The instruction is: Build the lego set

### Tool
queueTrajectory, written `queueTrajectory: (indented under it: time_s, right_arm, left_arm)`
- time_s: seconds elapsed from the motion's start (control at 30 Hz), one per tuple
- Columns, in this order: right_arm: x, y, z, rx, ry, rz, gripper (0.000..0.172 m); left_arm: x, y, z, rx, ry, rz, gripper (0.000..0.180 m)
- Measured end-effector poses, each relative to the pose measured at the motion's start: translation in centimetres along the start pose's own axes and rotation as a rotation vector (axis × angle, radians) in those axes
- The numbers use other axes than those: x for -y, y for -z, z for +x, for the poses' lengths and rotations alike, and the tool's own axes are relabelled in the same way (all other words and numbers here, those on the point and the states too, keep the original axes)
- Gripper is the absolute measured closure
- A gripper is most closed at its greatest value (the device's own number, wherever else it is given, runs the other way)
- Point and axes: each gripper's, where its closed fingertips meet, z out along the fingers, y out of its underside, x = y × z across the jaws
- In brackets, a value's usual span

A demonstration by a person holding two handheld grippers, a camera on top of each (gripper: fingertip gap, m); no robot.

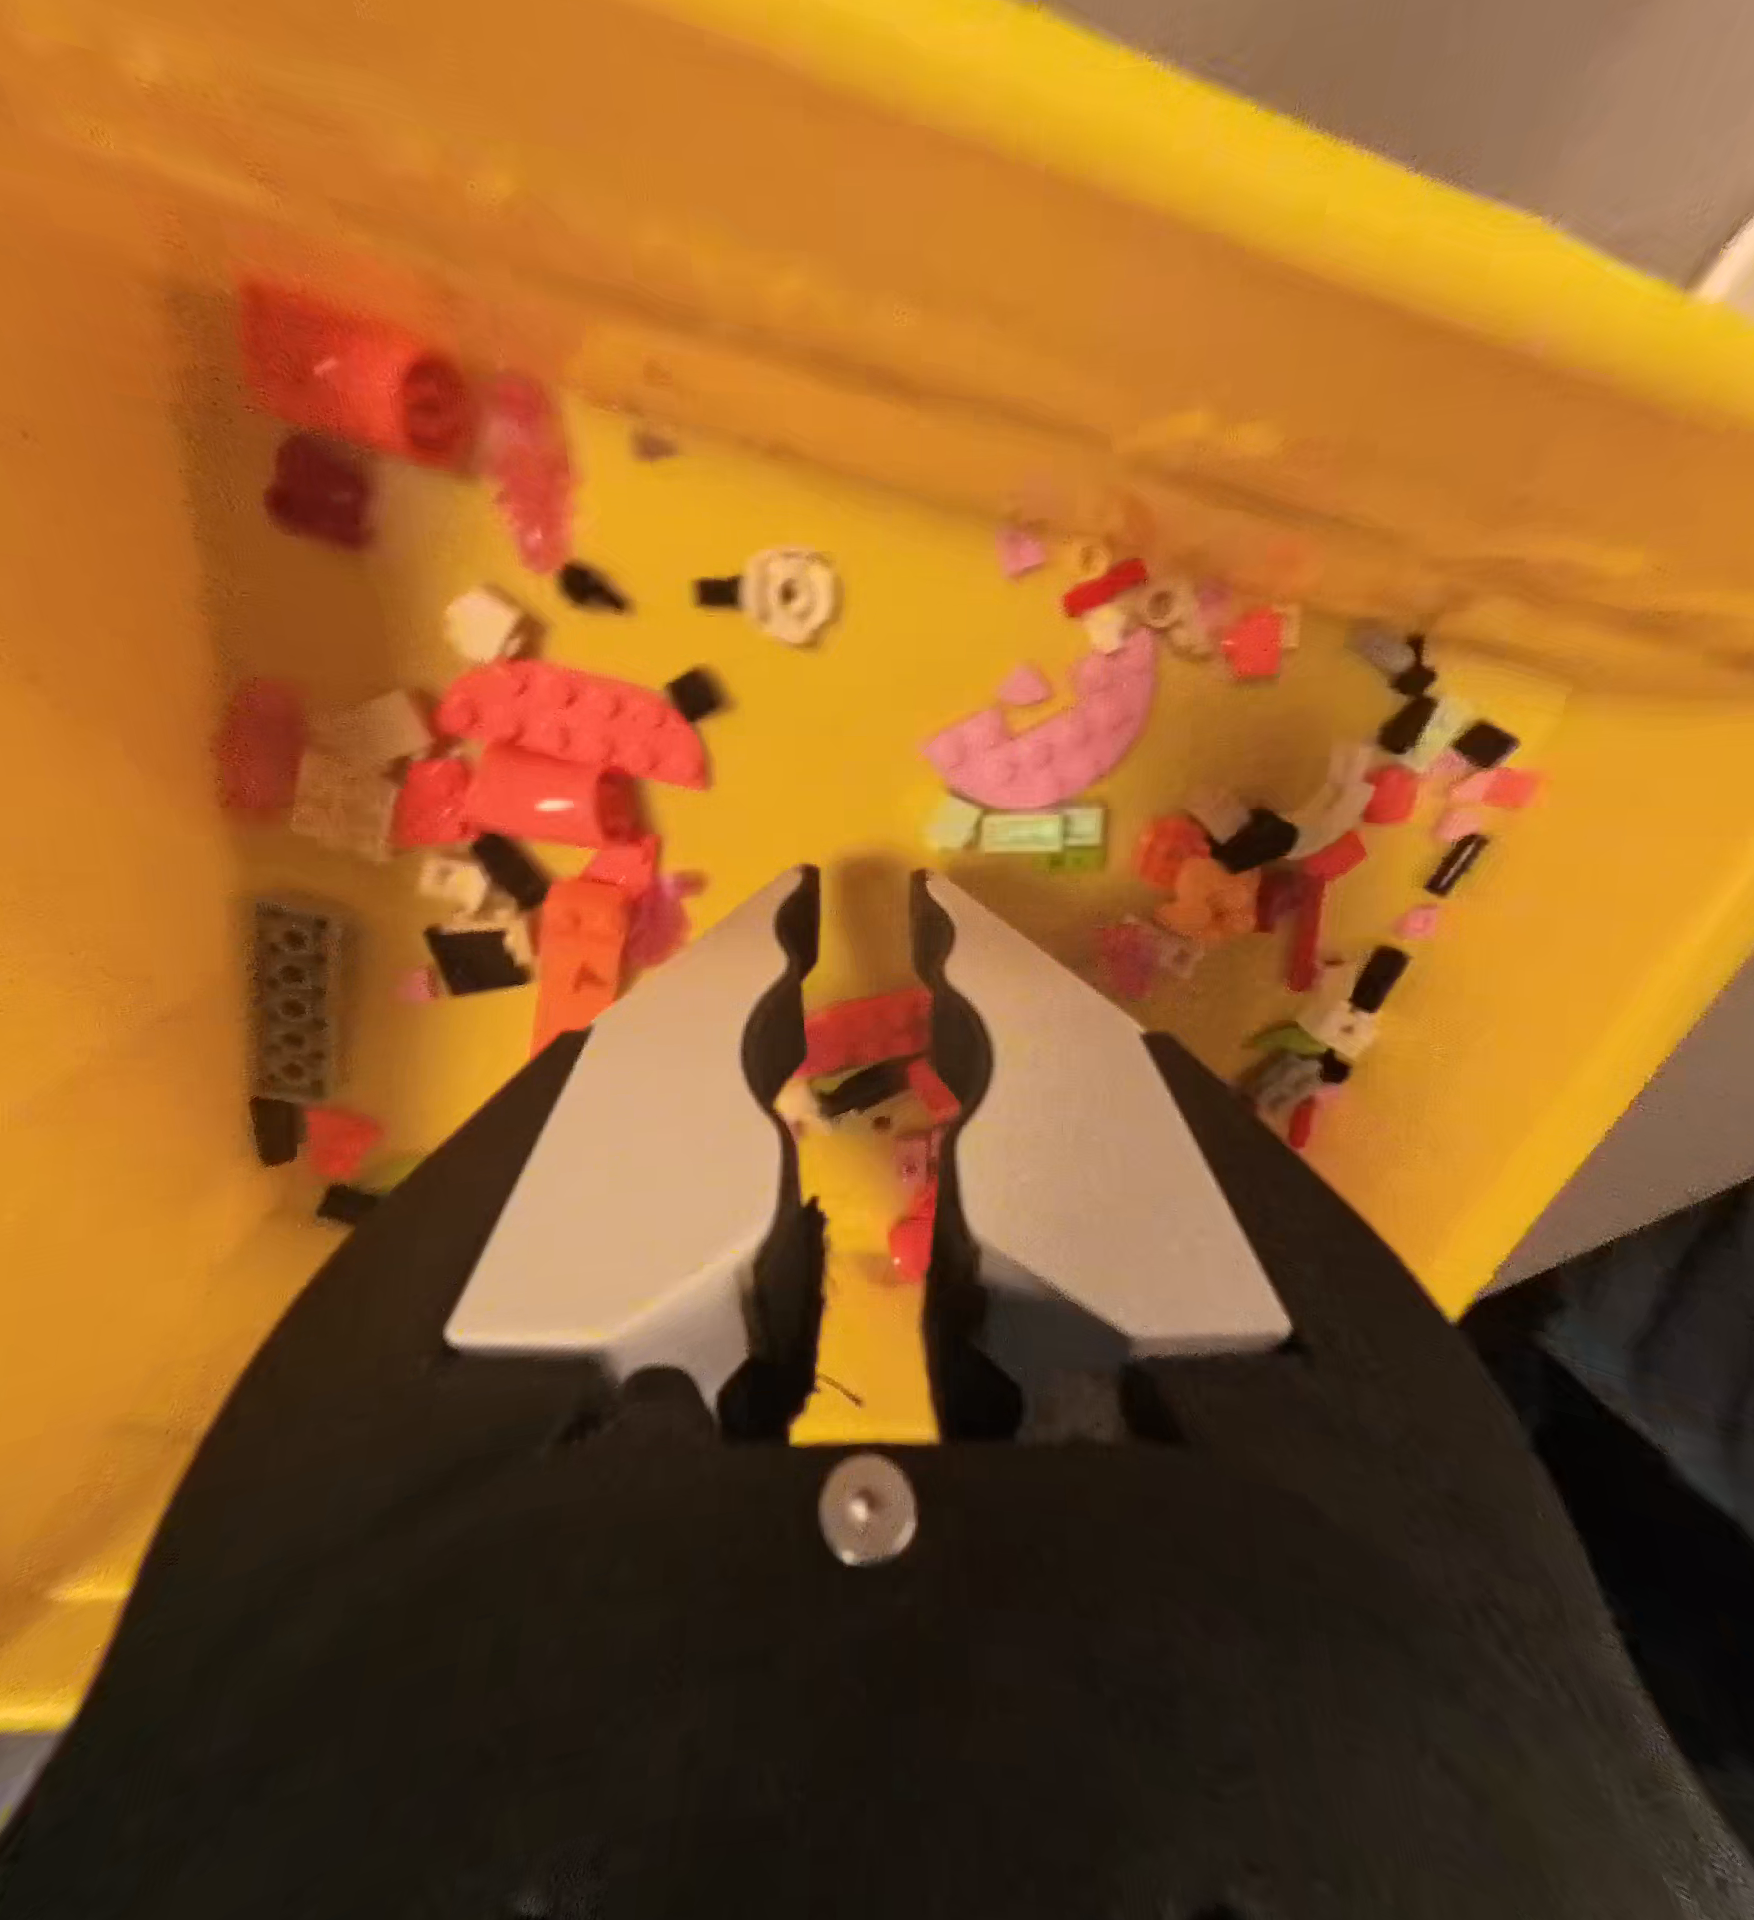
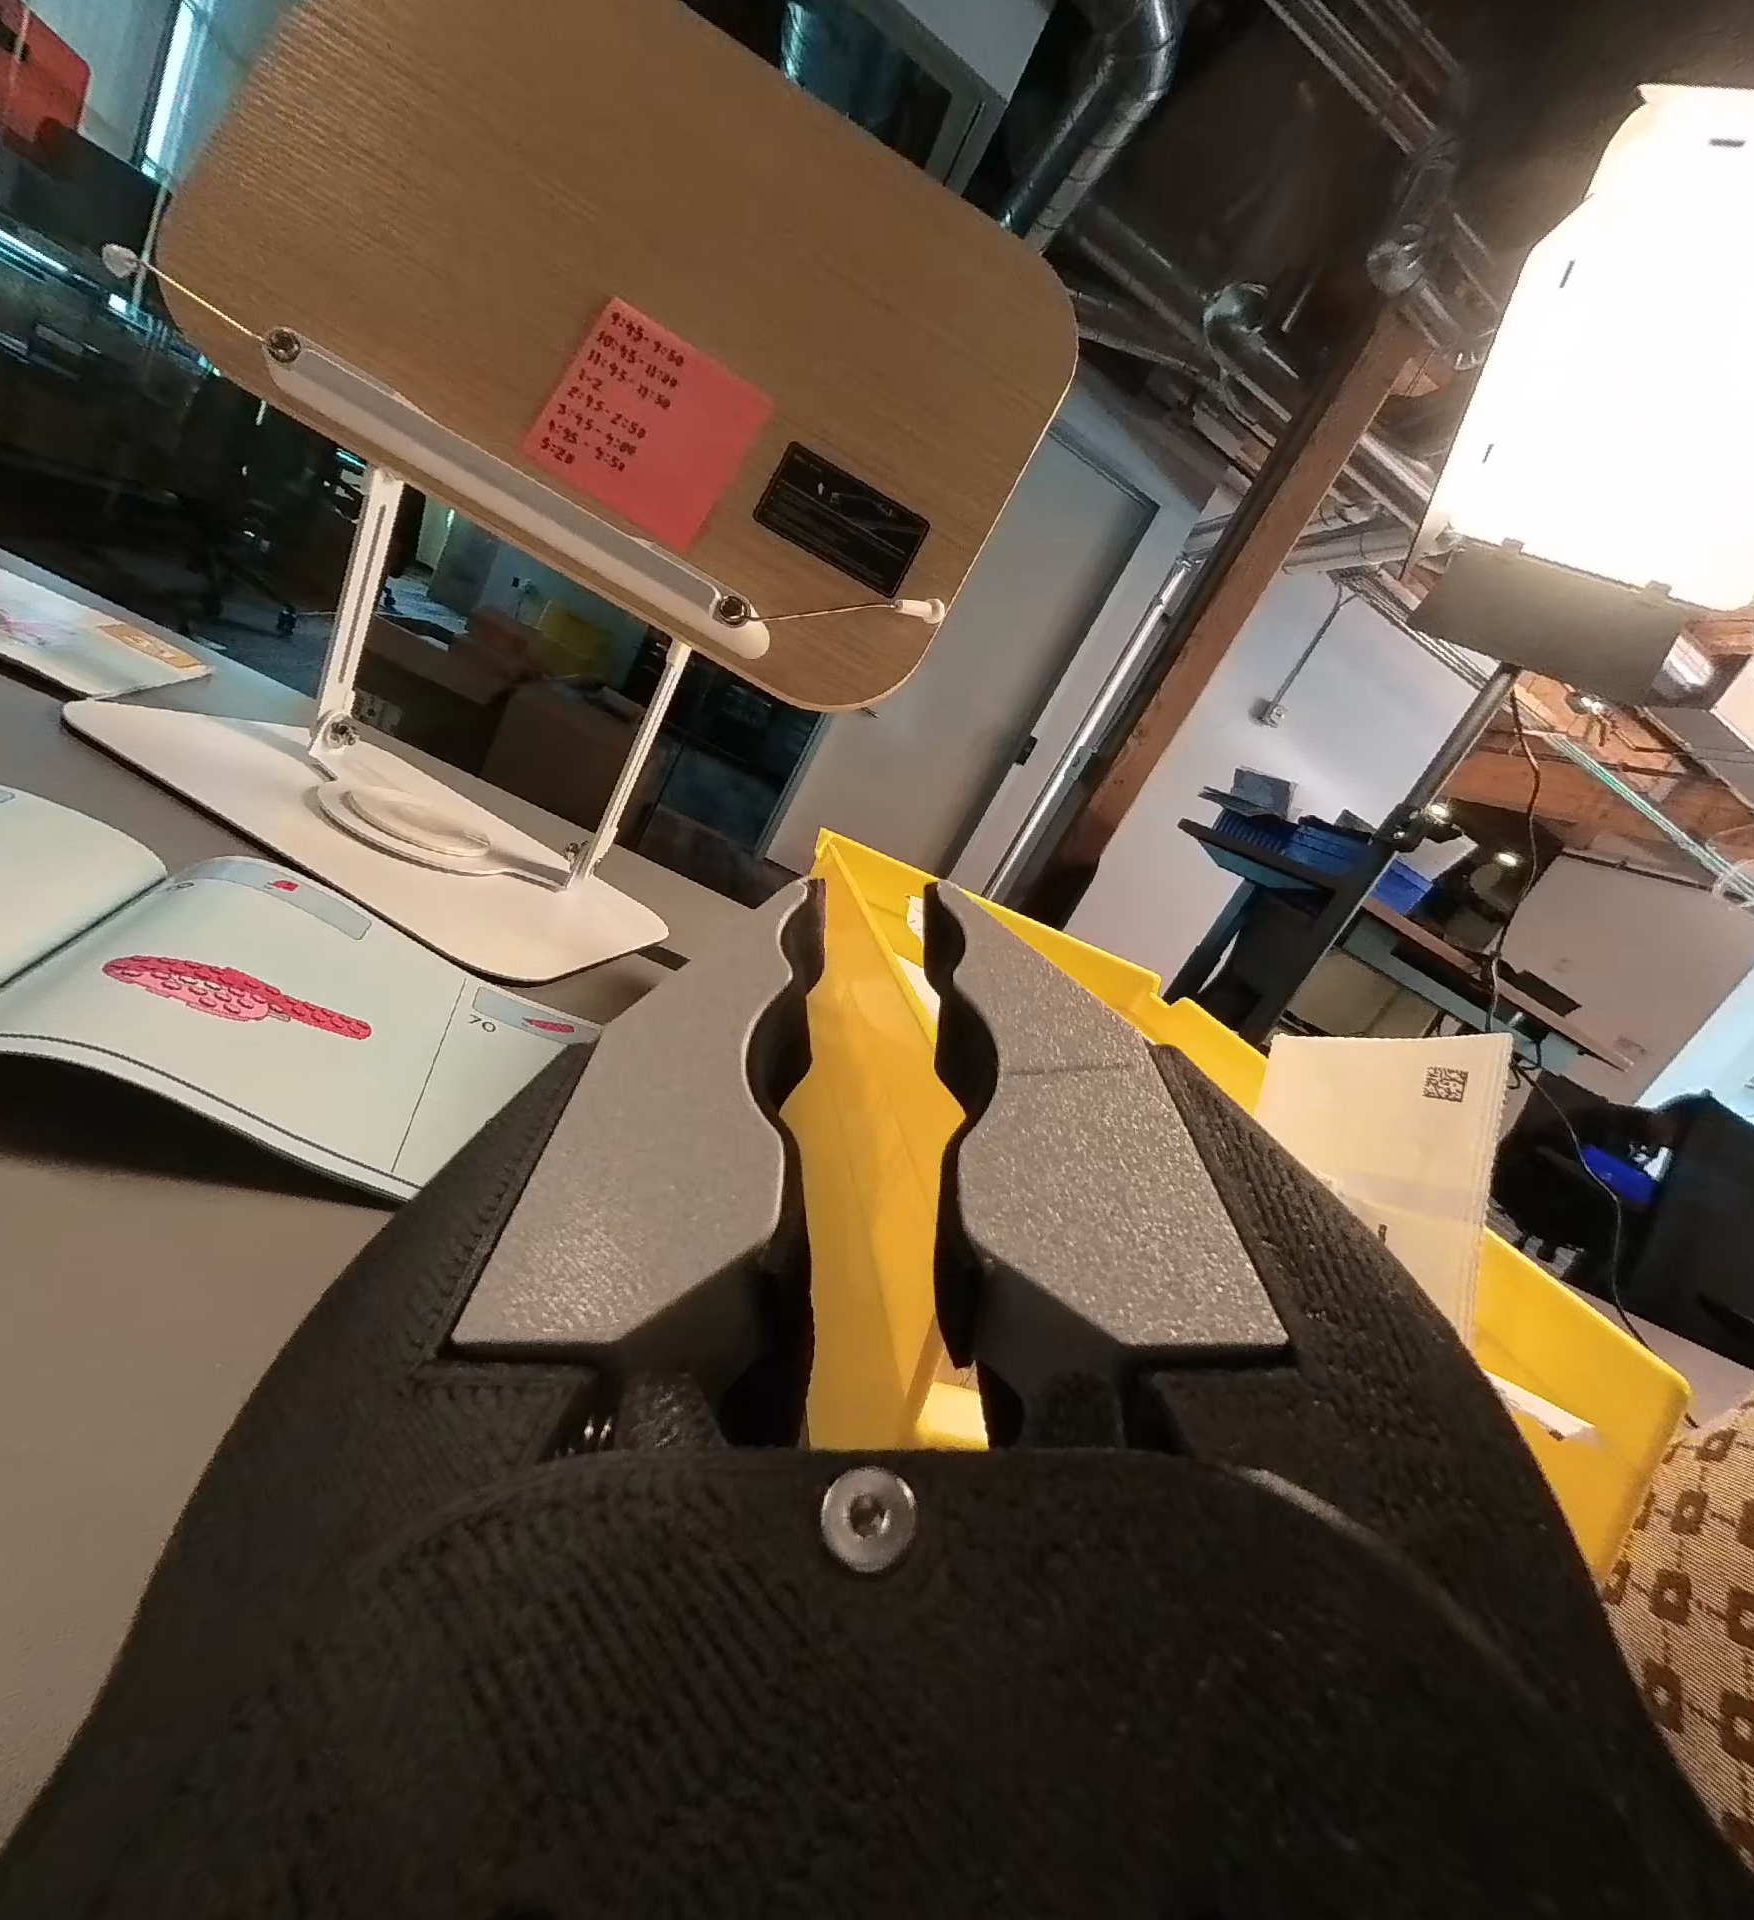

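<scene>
The left gripper (image 1: 865, 894) hangs inside a yellow bin (image 1: 1060, 260), jaws slightly parted with nothing between the tips, over bare floor. Loose toy bricks lie around: a coral rounded plate (image 1: 572, 717) toward the bin's left wall, a pink half-round plate (image 1: 1049, 738) right of centre. The right gripper (image 2: 871, 904), jaws likewise parted and bare, points along the rim of a yellow bin (image 2: 1112, 997) on the grey table (image 2: 125, 1351), near an open booklet (image 2: 229, 997) and a wooden stand (image 2: 592, 312).
</scene>
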Motion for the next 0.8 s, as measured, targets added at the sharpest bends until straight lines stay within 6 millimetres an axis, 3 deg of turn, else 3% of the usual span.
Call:
queueTrajectory:
  time_s: [0.07, 0.17, 0.23, 0.37, 0.53, 0.8]
  right_arm:
    - [-0.1, 0.0, 0.0, 0.0, 0.001, -0.003, 0.155]
    - [-0.1, -0.1, -0.1, 0.003, 0.0, -0.005, 0.156]
    - [-0.2, -0.1, -0.2, 0.012, 0.002, -0.009, 0.156]
    - [-0.3, -0.2, -0.7, 0.031, 0.024, -0.016, 0.158]
    - [-0.3, -0.3, -1.1, 0.048, 0.039, -0.013, 0.159]
    - [-0.3, -0.3, -1.1, 0.05, 0.034, -0.015, 0.161]
  left_arm:
    - [0.8, 0.0, 0.0, 0.043, -0.003, 0.04, 0.167]
    - [1.9, 2.2, -4.7, 0.203, 0.147, 0.141, 0.175]
    - [1.0, 3.3, -7.5, 0.238, 0.266, 0.128, 0.175]
    - [-2.7, 2.8, -10.6, 0.294, 0.391, -0.067, 0.169]
    - [-5.8, 1.9, -12.1, 0.459, 0.302, -0.243, 0.18]
    - [-6.9, 0.9, -12.3, 0.435, 0.348, -0.255, 0.18]
